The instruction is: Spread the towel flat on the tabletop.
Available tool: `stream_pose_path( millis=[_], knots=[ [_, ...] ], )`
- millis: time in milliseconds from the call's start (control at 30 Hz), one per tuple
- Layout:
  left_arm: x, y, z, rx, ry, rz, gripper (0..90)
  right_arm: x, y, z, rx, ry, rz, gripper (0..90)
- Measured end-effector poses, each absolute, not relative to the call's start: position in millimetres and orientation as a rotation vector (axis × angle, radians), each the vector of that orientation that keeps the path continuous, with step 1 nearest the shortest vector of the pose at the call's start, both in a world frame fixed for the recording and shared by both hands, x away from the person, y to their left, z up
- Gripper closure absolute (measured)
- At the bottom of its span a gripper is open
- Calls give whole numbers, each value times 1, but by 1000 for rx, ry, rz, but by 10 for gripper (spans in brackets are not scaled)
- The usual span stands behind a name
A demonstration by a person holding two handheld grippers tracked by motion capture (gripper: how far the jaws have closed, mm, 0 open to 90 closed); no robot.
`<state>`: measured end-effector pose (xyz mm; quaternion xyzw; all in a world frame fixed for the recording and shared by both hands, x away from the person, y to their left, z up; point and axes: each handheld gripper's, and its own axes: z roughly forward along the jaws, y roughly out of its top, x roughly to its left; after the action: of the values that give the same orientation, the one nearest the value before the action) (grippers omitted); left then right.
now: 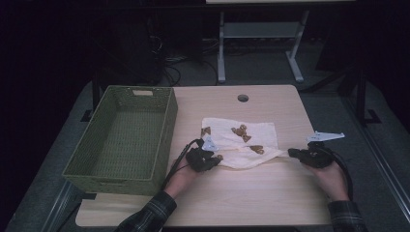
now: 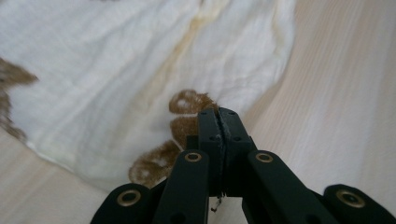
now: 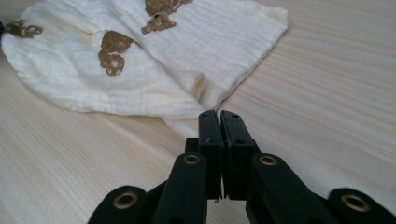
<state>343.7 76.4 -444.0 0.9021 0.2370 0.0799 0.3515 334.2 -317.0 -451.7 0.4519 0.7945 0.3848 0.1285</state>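
A cream cloth [image 1: 240, 141] printed with brown bears lies partly folded on the wooden table [image 1: 251, 198]. My left gripper [image 1: 218, 158] is at the cloth's near left corner. In the left gripper view the jaws [image 2: 218, 113] are shut, pinching the cloth [image 2: 116, 70] edge beside a brown bear print [image 2: 187, 100]. My right gripper [image 1: 290, 153] is at the near right corner, where the cloth pulls out to a point. In the right gripper view its jaws [image 3: 219, 114] are shut on that corner of the cloth [image 3: 163, 70]. A hand holds each gripper.
A green woven basket [image 1: 167, 126] stands on the table's left side, close to my left hand, with nothing seen inside. A round cable hole [image 1: 242, 98] sits near the far edge. Bare tabletop lies in front of the cloth and to its right. A table frame [image 1: 261, 31] stands beyond.
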Motion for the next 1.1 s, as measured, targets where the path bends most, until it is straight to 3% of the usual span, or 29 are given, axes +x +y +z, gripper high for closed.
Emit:
stream_pose_path(
  millis=[200, 500, 567, 600, 700, 1100],
  knots=[
    [361, 76, -425, 2277, 627, 219, 888, 335, -319, -451, 1314, 2306, 1128, 878],
    [417, 61, -437, 2255, 740, 229, 883, 337, -319, -452, 1315, 2310, 1128, 878],
    [430, 57, -442, 2231, 793, 285, 843, 337, -319, -452, 1315, 2310, 1128, 878],
    [433, 56, -442, 2226, 798, 304, 779, 337, -319, -452, 1314, 2311, 1128, 878],
    [431, 55, -437, 2211, 791, 314, 693, 338, -319, -452, 1313, 2311, 1131, 878],
    [378, 69, -432, 2298, 693, 318, 664, 337, -317, -452, 1302, 2316, 1129, 878]
  ],
)
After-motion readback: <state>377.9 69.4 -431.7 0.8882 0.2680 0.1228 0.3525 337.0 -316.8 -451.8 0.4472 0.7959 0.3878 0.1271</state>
